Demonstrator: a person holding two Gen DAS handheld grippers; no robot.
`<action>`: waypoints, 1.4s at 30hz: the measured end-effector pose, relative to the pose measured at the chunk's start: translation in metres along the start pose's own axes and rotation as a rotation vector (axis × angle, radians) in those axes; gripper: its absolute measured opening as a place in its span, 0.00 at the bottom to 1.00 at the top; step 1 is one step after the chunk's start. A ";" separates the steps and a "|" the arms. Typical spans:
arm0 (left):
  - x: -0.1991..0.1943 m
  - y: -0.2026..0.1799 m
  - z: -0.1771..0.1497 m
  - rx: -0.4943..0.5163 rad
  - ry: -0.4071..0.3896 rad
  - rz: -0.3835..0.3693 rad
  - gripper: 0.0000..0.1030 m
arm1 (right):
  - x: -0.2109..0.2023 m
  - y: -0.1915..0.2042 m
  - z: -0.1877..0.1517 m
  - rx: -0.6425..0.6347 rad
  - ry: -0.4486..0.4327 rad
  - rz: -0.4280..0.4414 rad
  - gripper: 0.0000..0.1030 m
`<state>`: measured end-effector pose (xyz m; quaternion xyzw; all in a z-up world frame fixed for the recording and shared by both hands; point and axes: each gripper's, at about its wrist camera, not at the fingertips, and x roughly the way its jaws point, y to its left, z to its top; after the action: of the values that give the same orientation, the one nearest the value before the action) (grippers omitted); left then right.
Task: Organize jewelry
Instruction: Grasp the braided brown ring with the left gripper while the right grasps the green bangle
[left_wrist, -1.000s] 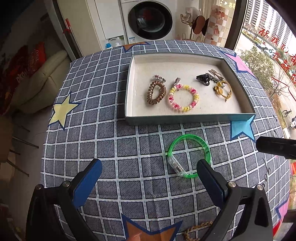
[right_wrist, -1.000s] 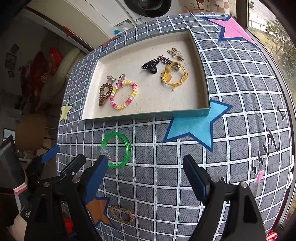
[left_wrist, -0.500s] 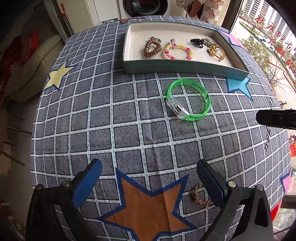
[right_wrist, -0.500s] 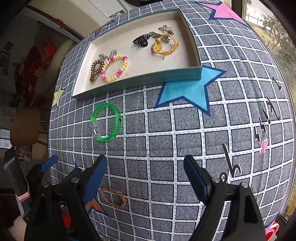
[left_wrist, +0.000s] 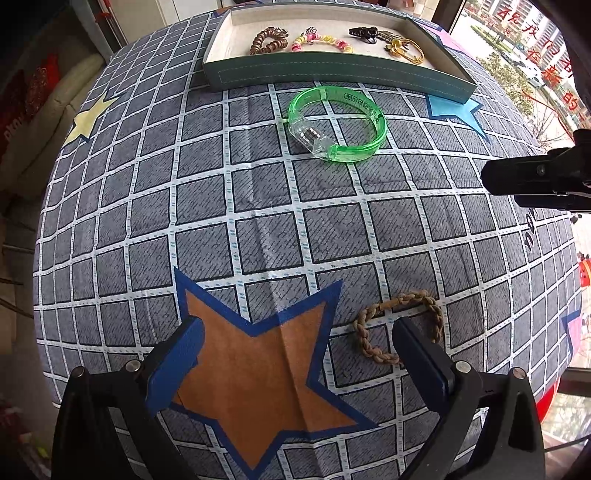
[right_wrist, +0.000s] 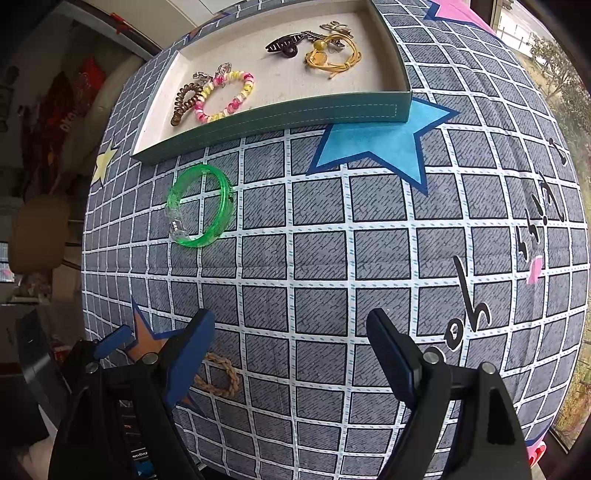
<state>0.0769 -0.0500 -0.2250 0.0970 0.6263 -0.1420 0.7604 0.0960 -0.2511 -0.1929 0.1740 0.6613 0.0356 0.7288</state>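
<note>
green bangle (left_wrist: 338, 123) lies just beside tray (left_wrist: 332, 74) wall.

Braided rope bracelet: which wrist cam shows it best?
Left wrist. The braided rope bracelet lies almost whole on the cloth, only its near edge behind a finger of the left gripper. Right wrist shows it smaller, partly hidden by a blue finger.
</note>
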 end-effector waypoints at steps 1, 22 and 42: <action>0.001 -0.001 0.000 -0.001 0.000 0.002 1.00 | 0.001 0.003 0.002 -0.008 -0.001 -0.004 0.84; 0.006 -0.026 -0.008 0.015 0.003 0.010 0.75 | 0.032 0.040 0.053 -0.094 -0.045 -0.035 0.84; -0.011 -0.024 0.017 -0.003 0.000 -0.057 0.20 | 0.052 0.073 0.060 -0.249 -0.095 -0.222 0.07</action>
<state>0.0821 -0.0773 -0.2104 0.0780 0.6289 -0.1627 0.7562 0.1741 -0.1804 -0.2168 0.0097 0.6319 0.0281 0.7745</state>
